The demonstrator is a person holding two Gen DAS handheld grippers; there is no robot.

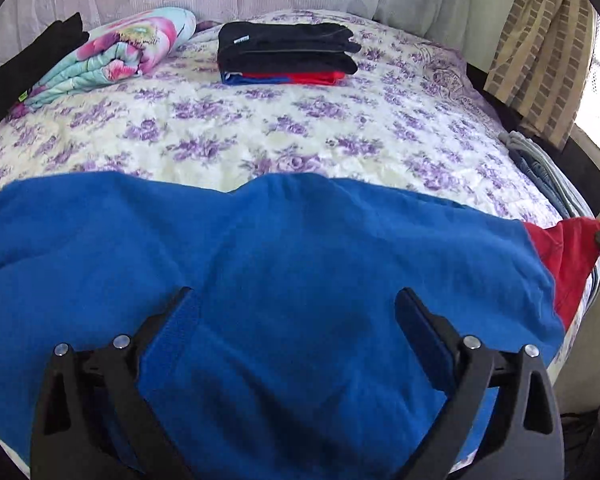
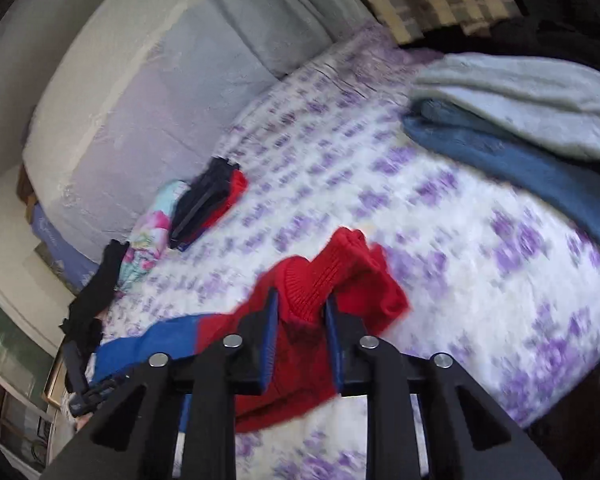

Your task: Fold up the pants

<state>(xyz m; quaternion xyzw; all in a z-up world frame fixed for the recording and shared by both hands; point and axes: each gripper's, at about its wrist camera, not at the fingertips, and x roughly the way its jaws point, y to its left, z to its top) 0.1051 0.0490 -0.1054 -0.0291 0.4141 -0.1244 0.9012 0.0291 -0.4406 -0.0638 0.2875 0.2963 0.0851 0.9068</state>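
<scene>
Left wrist: left gripper (image 1: 296, 316) with jaws wide apart over blue pants (image 1: 260, 248) spread across the bed (image 1: 284, 136). Right wrist: right gripper (image 2: 302, 316) clamped on red cuff (image 2: 320, 280) (picture blurred). Probably mid-fold; next, seize the blue end.

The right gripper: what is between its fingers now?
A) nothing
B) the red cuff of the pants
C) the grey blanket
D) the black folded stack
B: the right gripper is closed on the red ribbed cuff of the blue and red pants; the pads press the cloth from both sides.
</scene>
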